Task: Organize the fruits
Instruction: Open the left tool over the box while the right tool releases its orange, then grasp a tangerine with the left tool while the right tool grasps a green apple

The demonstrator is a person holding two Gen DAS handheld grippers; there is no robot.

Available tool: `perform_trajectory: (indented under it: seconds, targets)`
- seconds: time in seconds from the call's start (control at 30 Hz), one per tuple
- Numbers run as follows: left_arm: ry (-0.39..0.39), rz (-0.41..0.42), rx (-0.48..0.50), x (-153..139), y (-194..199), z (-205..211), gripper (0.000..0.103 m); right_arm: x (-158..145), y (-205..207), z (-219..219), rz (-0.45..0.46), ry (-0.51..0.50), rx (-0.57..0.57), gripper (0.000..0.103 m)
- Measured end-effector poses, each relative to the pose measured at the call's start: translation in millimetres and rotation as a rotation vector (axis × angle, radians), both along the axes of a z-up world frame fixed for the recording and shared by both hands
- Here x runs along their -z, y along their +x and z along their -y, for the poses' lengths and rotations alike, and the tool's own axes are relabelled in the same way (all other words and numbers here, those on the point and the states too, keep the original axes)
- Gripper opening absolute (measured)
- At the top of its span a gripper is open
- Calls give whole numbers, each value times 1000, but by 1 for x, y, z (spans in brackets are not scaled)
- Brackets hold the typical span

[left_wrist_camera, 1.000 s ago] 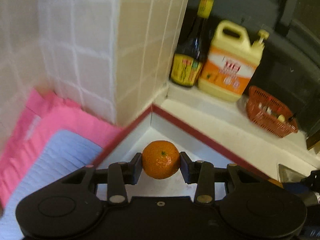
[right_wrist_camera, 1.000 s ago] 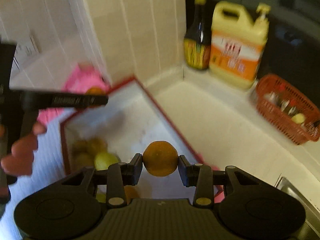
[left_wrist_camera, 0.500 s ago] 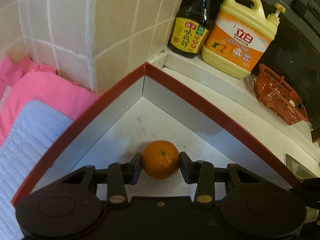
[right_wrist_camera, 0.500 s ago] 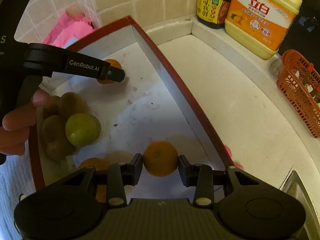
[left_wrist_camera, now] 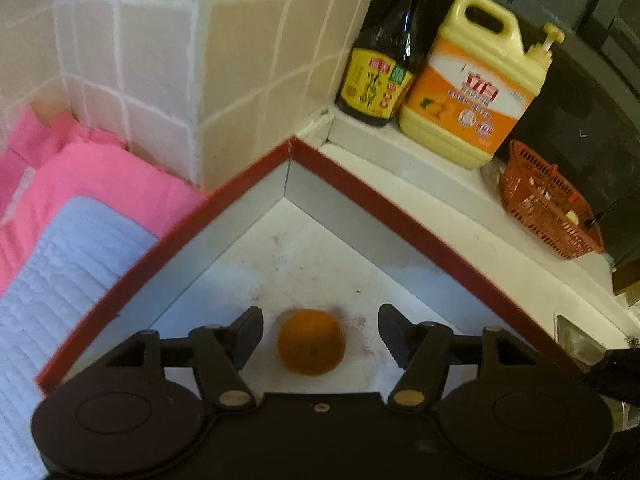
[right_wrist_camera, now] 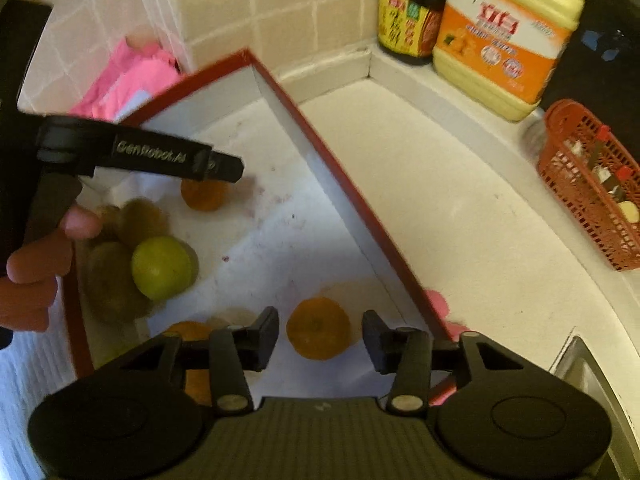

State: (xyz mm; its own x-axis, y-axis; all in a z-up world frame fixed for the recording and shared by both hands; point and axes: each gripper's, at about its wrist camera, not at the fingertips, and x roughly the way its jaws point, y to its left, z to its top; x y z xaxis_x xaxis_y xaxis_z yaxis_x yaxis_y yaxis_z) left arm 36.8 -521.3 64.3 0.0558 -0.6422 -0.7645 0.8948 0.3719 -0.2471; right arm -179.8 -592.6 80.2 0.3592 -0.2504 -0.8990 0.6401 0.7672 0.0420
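Note:
A red-rimmed box (left_wrist_camera: 360,184) with a white floor holds the fruit. My left gripper (left_wrist_camera: 320,334) is open, with an orange (left_wrist_camera: 311,342) lying loose on the box floor between its fingers. My right gripper (right_wrist_camera: 320,332) is open too, with another orange (right_wrist_camera: 319,328) loose on the floor between its fingers. In the right wrist view the left gripper (right_wrist_camera: 216,168) hovers over its orange (right_wrist_camera: 204,196). A green lime (right_wrist_camera: 162,268), brown kiwis (right_wrist_camera: 110,276) and a further orange (right_wrist_camera: 190,332) lie in the box's left part.
The red box wall (right_wrist_camera: 340,192) runs right of my right gripper. A soy sauce bottle (left_wrist_camera: 384,64), a yellow detergent jug (left_wrist_camera: 476,92) and an orange basket (left_wrist_camera: 548,208) stand on the counter behind. Pink and blue cloths (left_wrist_camera: 72,216) lie left. A sink edge (right_wrist_camera: 592,364) is at right.
Both grippers came down into the box and opened. Each orange has dropped out of the fingers and rests on the box floor.

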Motion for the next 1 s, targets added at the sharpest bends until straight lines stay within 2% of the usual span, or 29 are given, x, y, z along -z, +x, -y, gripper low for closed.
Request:
perform_trajectory:
  seconds: [0.17, 0.33, 0.43, 0.5, 0.6, 0.7, 0.87, 1.0]
  targets:
    - [-52, 28, -34, -30, -2, -42, 76, -35, -21, -11, 74, -48, 31, 56]
    - [-107, 71, -93, -61, -5, -99, 76, -66, -38, -23, 193, -48, 80, 62]
    - [-134, 99, -149, -79, -5, -139, 76, -84, -35, -35, 249, -60, 61, 65]
    - [-156, 116, -194, -90, -3, -171, 76, -98, -30, -48, 292, -81, 34, 71]
    - [-176, 141, -280, -105, 0, -223, 77, -114, -16, -67, 352, -96, -9, 79]
    - [-181, 171, -376, -117, 4, -278, 77, -124, 4, -87, 407, -78, -60, 83]
    - [-182, 224, -602, -131, 15, -377, 77, -130, 47, -120, 472, 11, -139, 90]
    - [-189, 234, -741, -134, 21, -445, 77, -125, 84, -154, 476, 68, -201, 90]
